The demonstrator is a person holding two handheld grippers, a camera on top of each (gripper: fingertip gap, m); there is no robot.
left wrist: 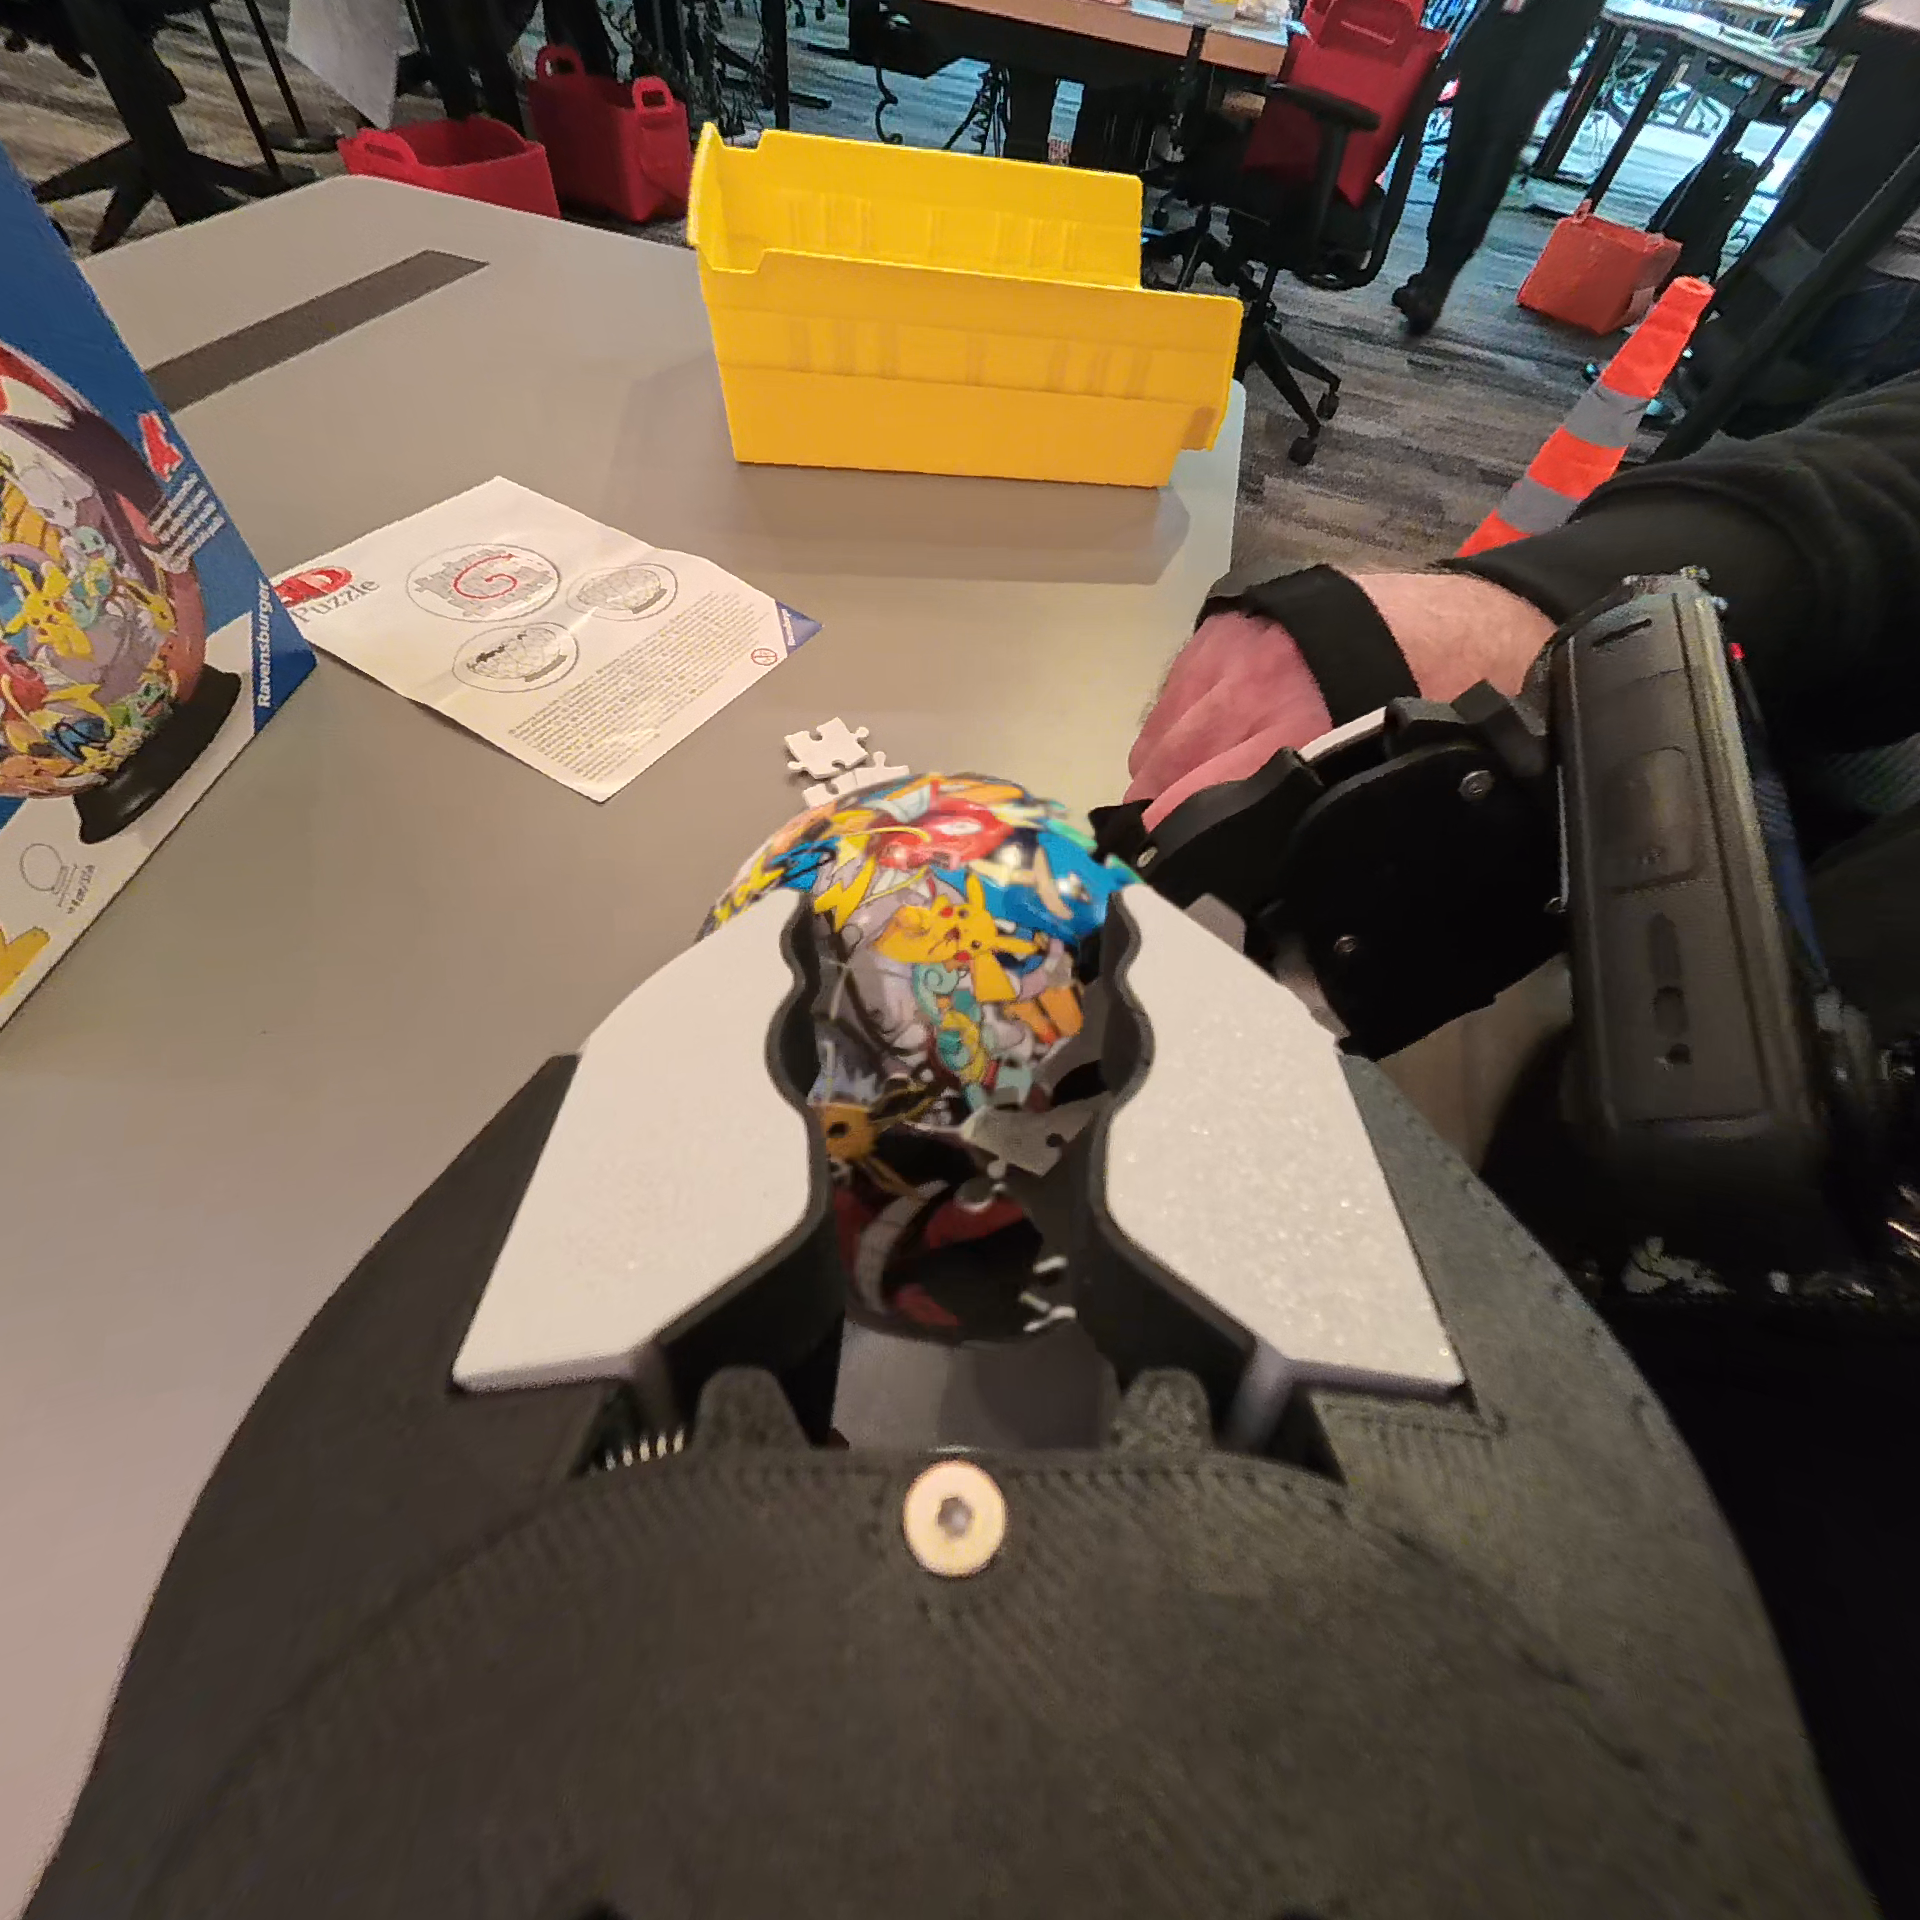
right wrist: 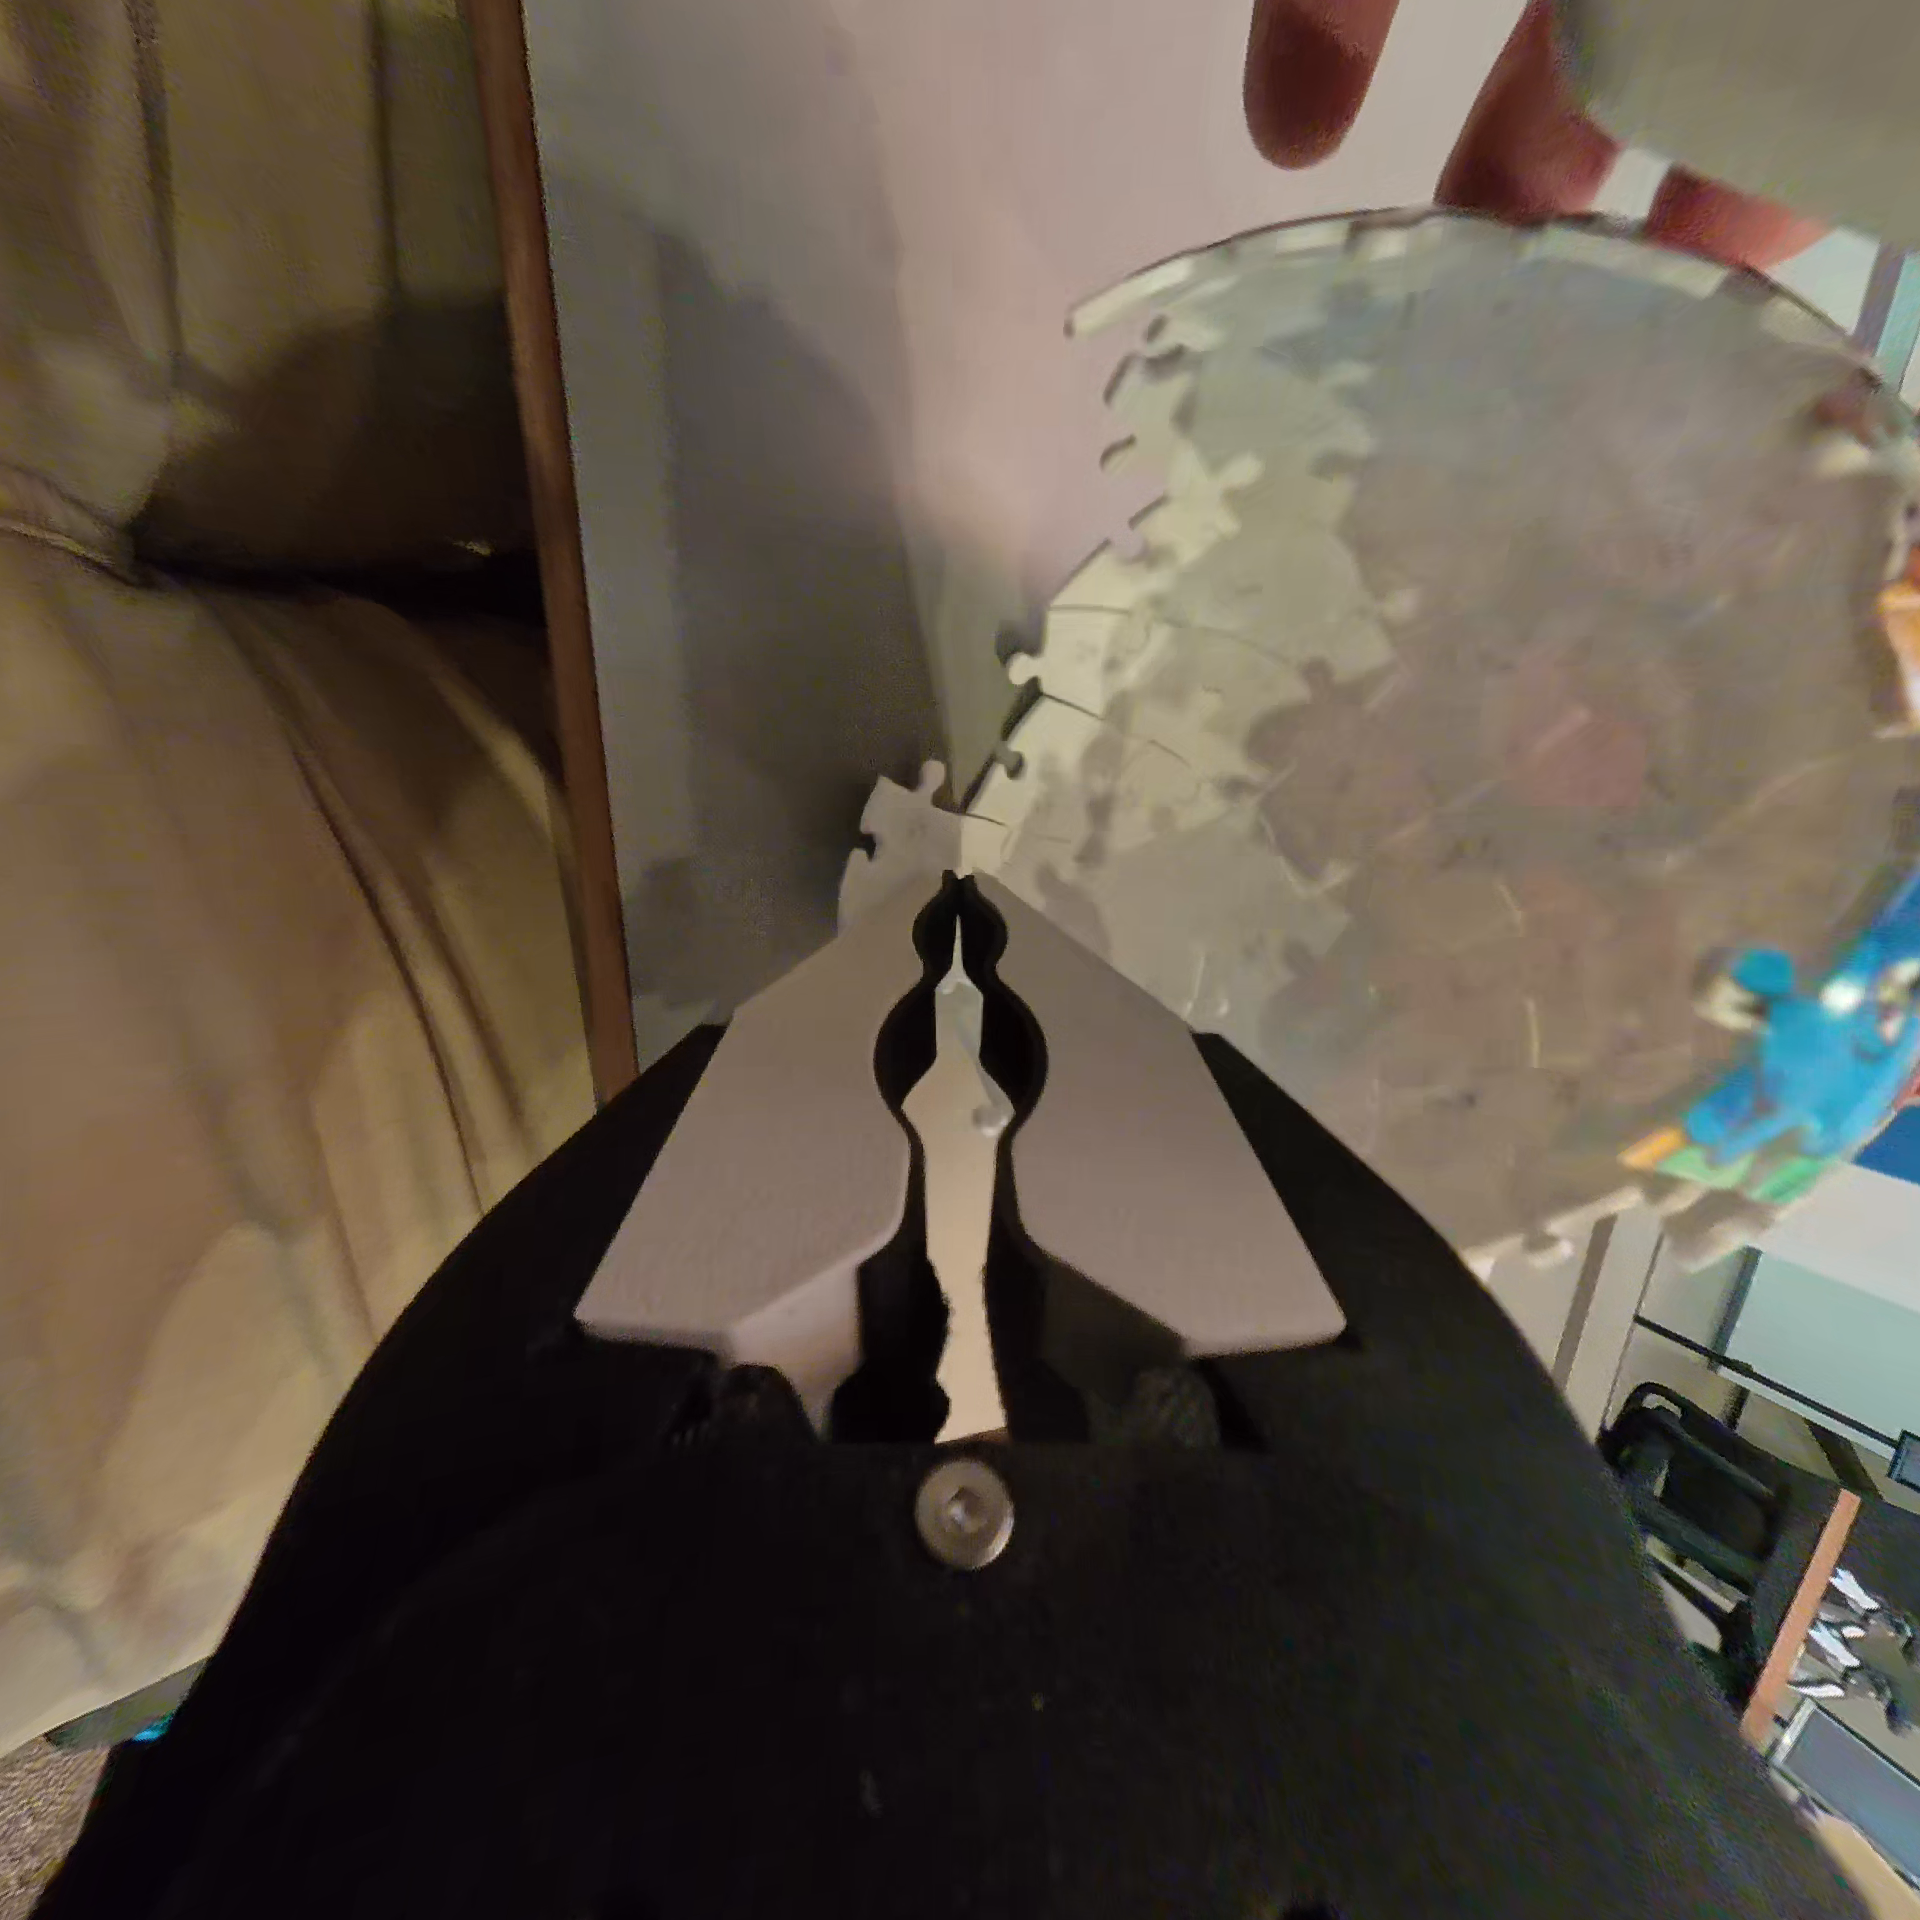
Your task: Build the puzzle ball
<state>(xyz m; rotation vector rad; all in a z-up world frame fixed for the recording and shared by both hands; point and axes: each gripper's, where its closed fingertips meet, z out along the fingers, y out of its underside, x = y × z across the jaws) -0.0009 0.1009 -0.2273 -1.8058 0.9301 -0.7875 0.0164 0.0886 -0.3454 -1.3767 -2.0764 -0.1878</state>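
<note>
The part-built puzzle ball (left wrist: 935,987), covered in colourful cartoon print, sits between the fingers of my left gripper (left wrist: 951,914), which is shut on it just above the grey table (left wrist: 364,1039). A gap shows low on the ball's right side. My right gripper (left wrist: 1117,831) meets the ball from the right. In the right wrist view the right gripper (right wrist: 958,883) is shut on a puzzle piece (right wrist: 904,831), grey side showing, held against the toothed open edge of the ball's grey inner shell (right wrist: 1455,727).
Loose white pieces (left wrist: 831,748) lie just behind the ball. An instruction sheet (left wrist: 540,623) and the puzzle box (left wrist: 104,623) are to the left, and a yellow bin (left wrist: 966,343) stands at the table's far edge. An orange cone (left wrist: 1600,416) stands on the floor to the right. Spacing between my two grippers at the tips: around 12 centimeters.
</note>
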